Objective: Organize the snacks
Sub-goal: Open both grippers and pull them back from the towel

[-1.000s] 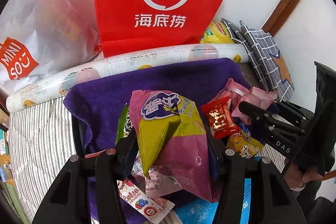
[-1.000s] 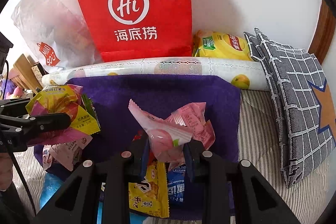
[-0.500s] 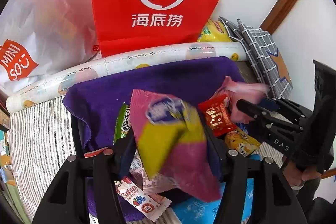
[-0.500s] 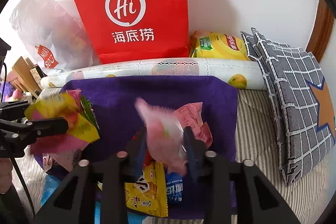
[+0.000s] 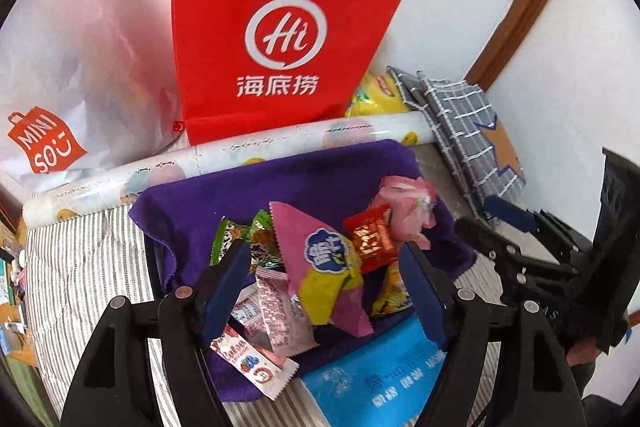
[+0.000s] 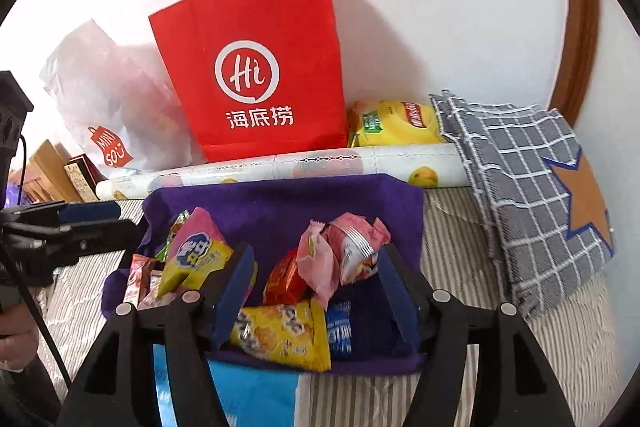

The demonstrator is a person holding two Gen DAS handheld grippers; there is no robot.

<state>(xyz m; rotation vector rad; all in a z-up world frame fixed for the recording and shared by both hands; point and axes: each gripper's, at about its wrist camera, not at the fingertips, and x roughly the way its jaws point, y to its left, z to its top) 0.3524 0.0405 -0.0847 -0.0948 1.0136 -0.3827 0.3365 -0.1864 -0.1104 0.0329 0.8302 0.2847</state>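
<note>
Far left, against the wall: translucent Miniso bag (image 6: 108, 115). Beside it stands the red paper bag (image 6: 256, 67), upright, white handles up. A rolled printed sheet (image 6: 304, 167) lies along the base of both.

Snacks sit in a loose pile on the purple cloth (image 6: 288, 203), which is spread over striped bedding (image 6: 472, 267).

Left hand-held gripper (image 5: 324, 291): jaws spread wide, holding nothing. The pink-and-yellow packet (image 5: 324, 267) lies in the pile between them, touching neither pad as far as can be seen. Green packet (image 5: 248, 235) is behind it; a white berry-print sachet (image 5: 256, 359) lies near the cloth's front edge.

Right hand-held gripper (image 6: 316, 287): jaws also spread, empty. Pale pink packet (image 6: 318, 259) rests on the pile between the fingers, leaning on a second pink wrapper (image 6: 356, 247). Red packet (image 6: 286, 279) is just left of it; yellow packet (image 6: 284, 335) and blue packet (image 6: 339, 327) are in front.

Right of the cloth: yellow chip bag (image 6: 394, 123) by the wall, then grey checked cushion (image 6: 532, 203).
</note>
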